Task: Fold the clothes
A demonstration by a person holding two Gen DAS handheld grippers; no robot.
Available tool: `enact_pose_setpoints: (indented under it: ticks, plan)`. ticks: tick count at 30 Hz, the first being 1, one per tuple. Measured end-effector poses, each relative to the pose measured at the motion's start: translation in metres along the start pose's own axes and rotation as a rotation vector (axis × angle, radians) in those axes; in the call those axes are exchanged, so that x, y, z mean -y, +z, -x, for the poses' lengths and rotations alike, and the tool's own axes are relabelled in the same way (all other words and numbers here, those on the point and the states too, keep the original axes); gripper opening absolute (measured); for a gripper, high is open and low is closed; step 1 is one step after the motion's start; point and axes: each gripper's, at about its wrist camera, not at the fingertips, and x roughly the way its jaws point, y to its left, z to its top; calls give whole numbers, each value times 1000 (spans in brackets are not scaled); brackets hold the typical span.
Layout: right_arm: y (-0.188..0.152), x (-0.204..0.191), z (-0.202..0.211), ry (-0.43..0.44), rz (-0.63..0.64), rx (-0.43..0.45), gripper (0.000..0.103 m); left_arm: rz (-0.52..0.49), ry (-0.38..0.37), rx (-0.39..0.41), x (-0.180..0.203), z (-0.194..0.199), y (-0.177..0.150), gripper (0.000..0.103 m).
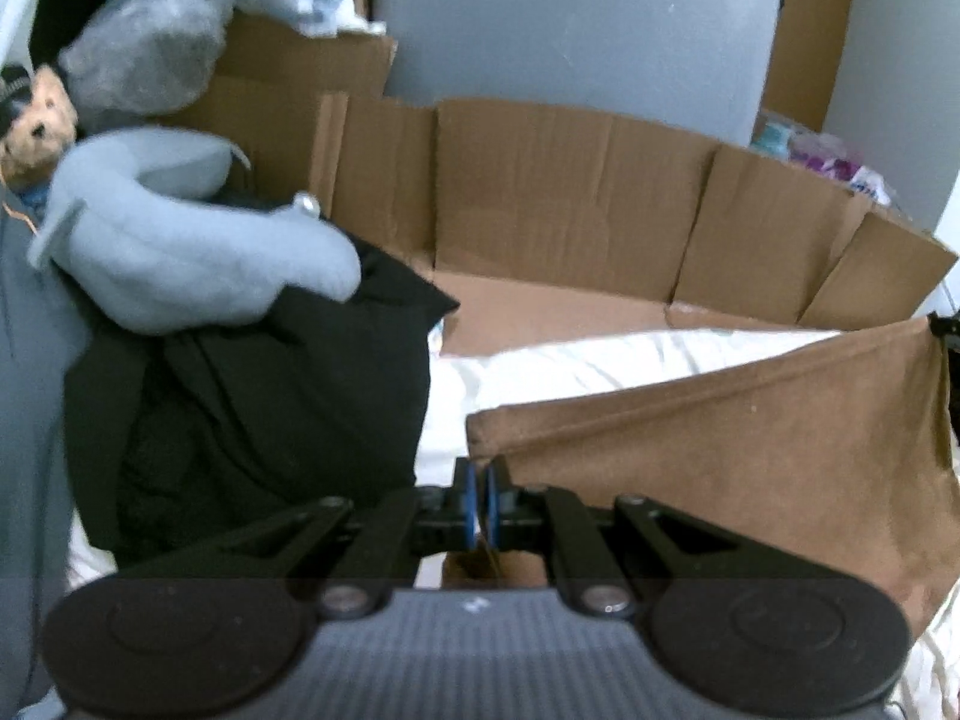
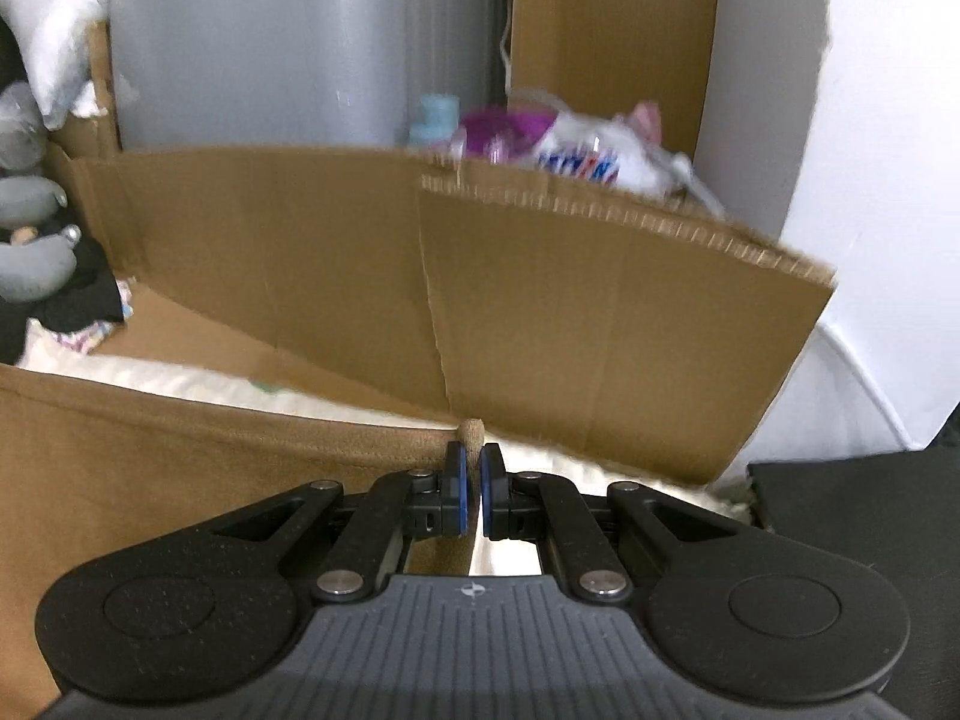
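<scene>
A brown garment [image 1: 750,450] is stretched in the air between my two grippers above a white sheet [image 1: 600,360]. My left gripper [image 1: 482,480] is shut on the garment's left corner. In the right wrist view my right gripper [image 2: 474,468] is shut on the garment's other corner, and the brown garment [image 2: 150,468] hangs away to the left. The right gripper's tip [image 1: 945,330] shows at the far right edge of the left wrist view, holding the cloth taut.
A pile of black clothing [image 1: 258,396] topped with a grey garment [image 1: 198,258] lies to the left. A low cardboard wall [image 1: 570,210] rings the far side of the bed and also shows in the right wrist view [image 2: 540,300]. A dark object [image 2: 858,516] lies at right.
</scene>
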Motion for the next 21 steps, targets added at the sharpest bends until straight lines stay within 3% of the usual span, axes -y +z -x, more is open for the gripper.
enact_pose_setpoints:
  ticks: [7,21]
  plan:
    - [-15,-11,-38,-9,33,-75,3,-25,35,-84,-3,-41,-15,4]
    - [19,-36,-67,-33,104,-66,3,-36,107,-88,-14,-51,-8,4]
